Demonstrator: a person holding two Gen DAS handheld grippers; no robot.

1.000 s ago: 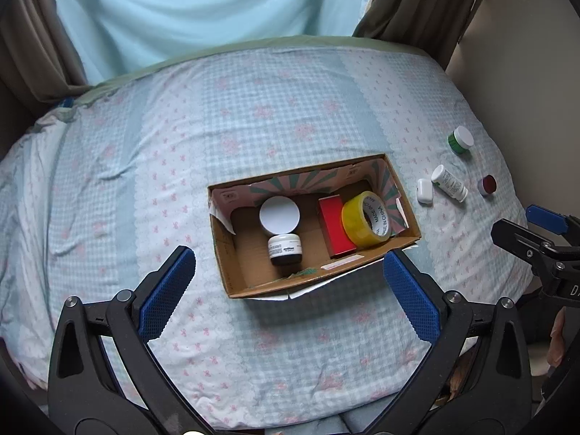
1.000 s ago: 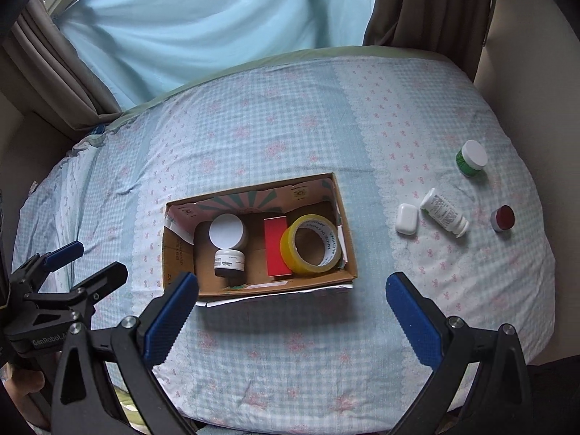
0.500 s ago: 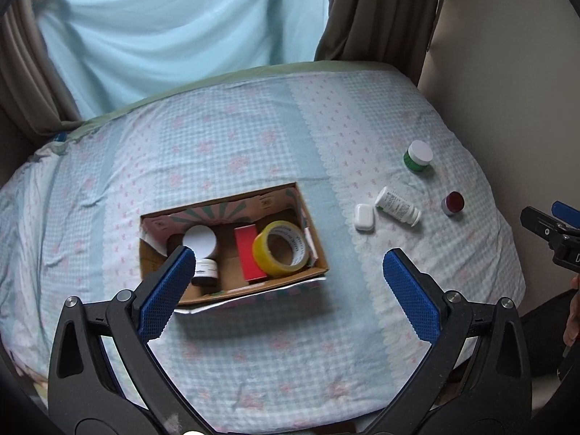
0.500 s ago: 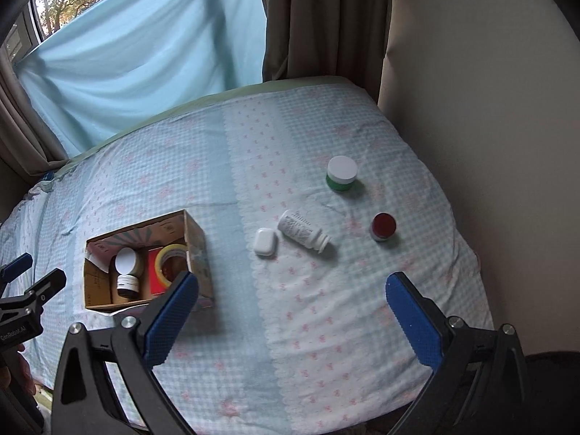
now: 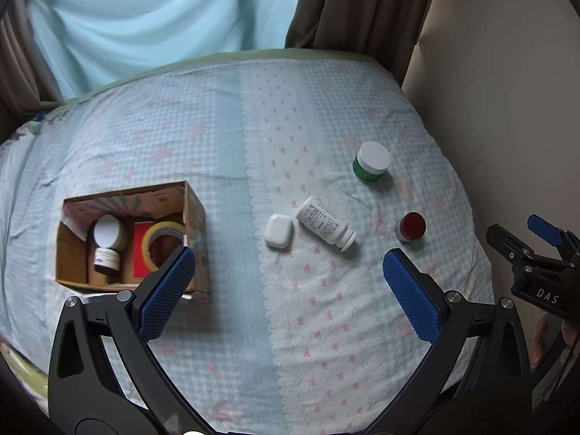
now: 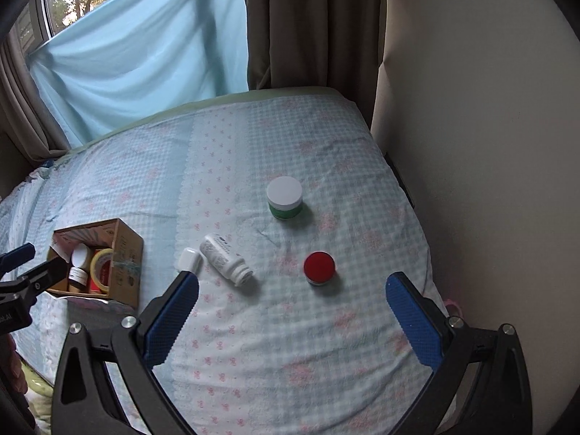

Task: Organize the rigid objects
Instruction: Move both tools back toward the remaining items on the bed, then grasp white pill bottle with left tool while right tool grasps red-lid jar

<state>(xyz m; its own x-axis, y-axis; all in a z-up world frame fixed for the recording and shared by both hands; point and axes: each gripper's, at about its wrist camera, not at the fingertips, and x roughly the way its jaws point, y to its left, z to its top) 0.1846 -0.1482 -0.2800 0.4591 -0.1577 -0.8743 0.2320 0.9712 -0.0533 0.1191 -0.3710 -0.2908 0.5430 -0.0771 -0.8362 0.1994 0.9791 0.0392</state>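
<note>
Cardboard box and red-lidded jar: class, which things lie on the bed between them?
Between cardboard box and red-lidded jar: white case, then tipped white bottle. Left wrist view.

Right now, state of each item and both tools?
cardboard box: open-topped, on the bed
yellow tape roll: in box, leaning
white-lidded jar: in box
white pill bottle: on its side, on the bed
white earbud case: shut, flat
green jar: upright, lidded
red-lidded jar: upright, lidded
left tool: open, empty
right tool: open, empty
</note>
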